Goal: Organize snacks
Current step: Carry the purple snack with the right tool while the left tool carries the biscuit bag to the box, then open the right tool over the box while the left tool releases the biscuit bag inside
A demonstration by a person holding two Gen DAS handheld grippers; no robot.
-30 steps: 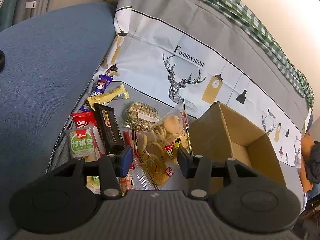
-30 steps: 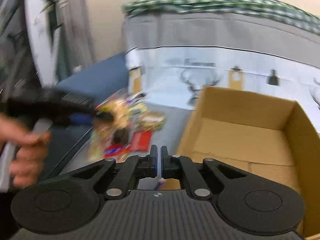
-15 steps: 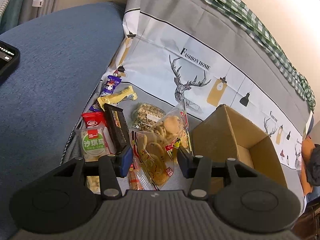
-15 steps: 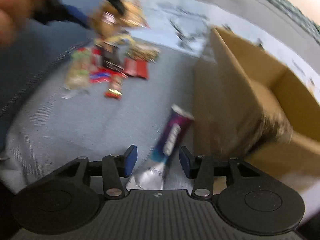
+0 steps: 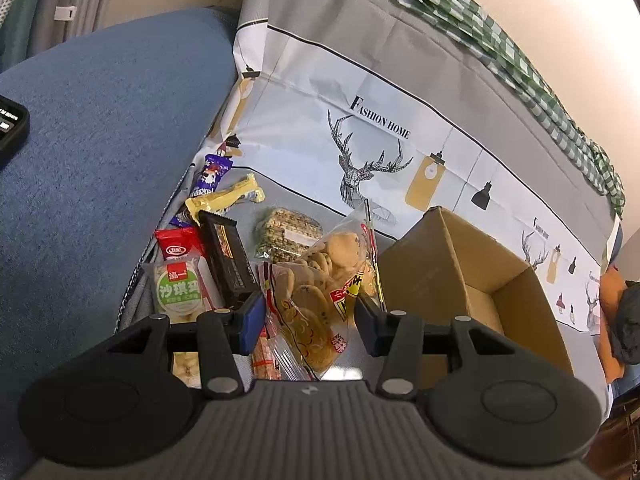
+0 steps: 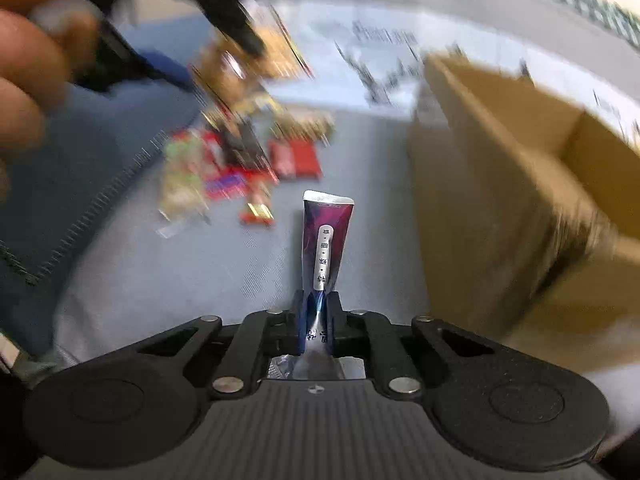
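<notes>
Left wrist view: my left gripper (image 5: pixel 309 320) has its jaws apart around a clear bag of biscuits (image 5: pixel 320 280), which looks held between the pads, its long axis running away from me. The cardboard box (image 5: pixel 460 264) opens just to its right; the other snacks lie to the left.

Right wrist view: my right gripper (image 6: pixel 316 320) has just closed and is clamped on the near end of a purple snack stick (image 6: pixel 326 240), which points straight ahead. The box (image 6: pixel 500 184) stands right of it, so I judge this hand nearer the drop.
</notes>
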